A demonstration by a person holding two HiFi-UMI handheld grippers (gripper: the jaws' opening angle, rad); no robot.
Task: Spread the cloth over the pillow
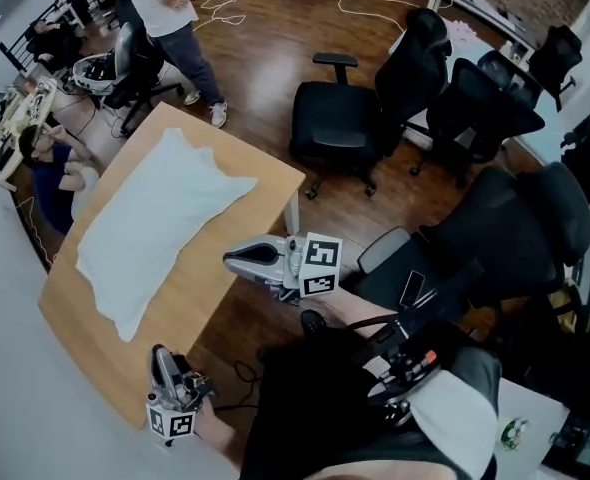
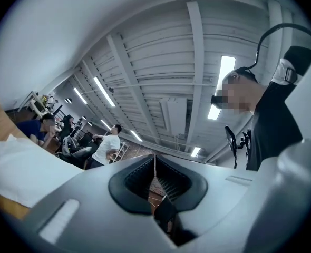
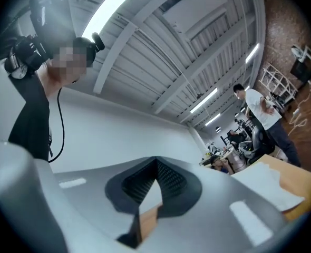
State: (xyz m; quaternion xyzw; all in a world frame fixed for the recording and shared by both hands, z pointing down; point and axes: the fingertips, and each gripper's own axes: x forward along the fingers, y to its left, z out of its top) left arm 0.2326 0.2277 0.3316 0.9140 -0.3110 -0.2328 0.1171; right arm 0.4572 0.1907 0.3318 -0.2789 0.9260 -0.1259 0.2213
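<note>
A white cloth (image 1: 150,223) lies spread along the wooden table (image 1: 190,303), bulging over what lies under it; the pillow itself is hidden. My left gripper (image 1: 159,351) is over the table's near corner, jaws shut and empty. My right gripper (image 1: 229,258) hovers at the table's right edge, also shut with nothing in it. Both point up and away from the cloth. The left gripper view has its shut jaws (image 2: 155,158) against the ceiling, the cloth (image 2: 18,167) low at left. In the right gripper view the shut jaws (image 3: 156,161) sit centre, the cloth (image 3: 266,186) at lower right.
Several black office chairs (image 1: 340,118) stand on the wood floor right of the table. A person in a white shirt (image 1: 170,13) stands beyond the table's far end. Seated people (image 1: 50,158) and desks are at the left. Cables (image 1: 375,8) lie on the floor.
</note>
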